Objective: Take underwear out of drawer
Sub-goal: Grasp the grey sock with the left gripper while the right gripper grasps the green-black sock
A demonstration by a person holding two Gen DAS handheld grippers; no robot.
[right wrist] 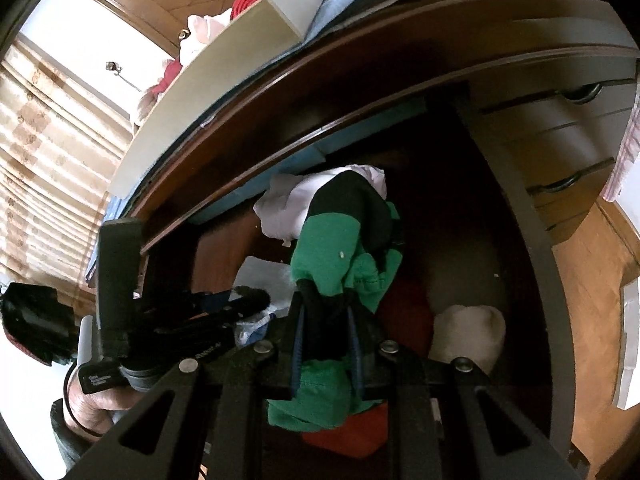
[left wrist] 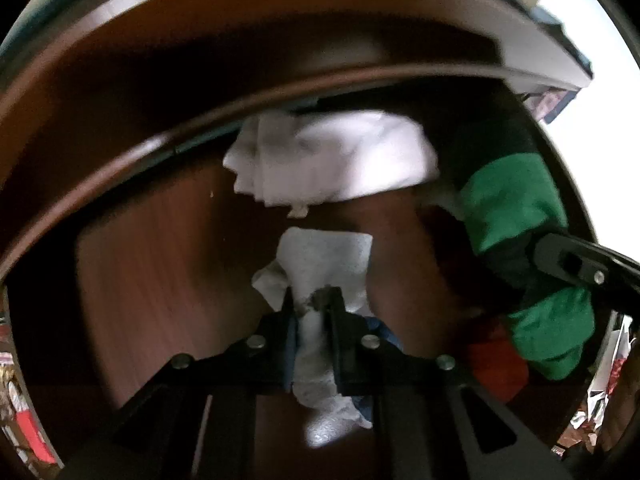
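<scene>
Inside the open dark wooden drawer [left wrist: 140, 248], my left gripper [left wrist: 312, 300] is shut on a small white piece of underwear [left wrist: 324, 256] that bunches between its jaws and trails below them. Farther back lies a larger white garment [left wrist: 336, 156]. My right gripper [right wrist: 326, 304] is shut on a green and black piece of underwear [right wrist: 340, 240], which hangs up and over its fingers; the same green cloth [left wrist: 516, 208] and right gripper [left wrist: 560, 264] show at the right of the left wrist view. The left gripper [right wrist: 248, 300] appears at the left of the right wrist view.
A red garment [right wrist: 404, 312] and a cream one [right wrist: 468, 336] lie in the drawer [right wrist: 516, 208] to the right. The dresser's top edge [right wrist: 360, 52] overhangs the drawer's back. Closed drawers with handles [right wrist: 568, 180] stand to the right. A hand [right wrist: 92, 404] holds the left gripper.
</scene>
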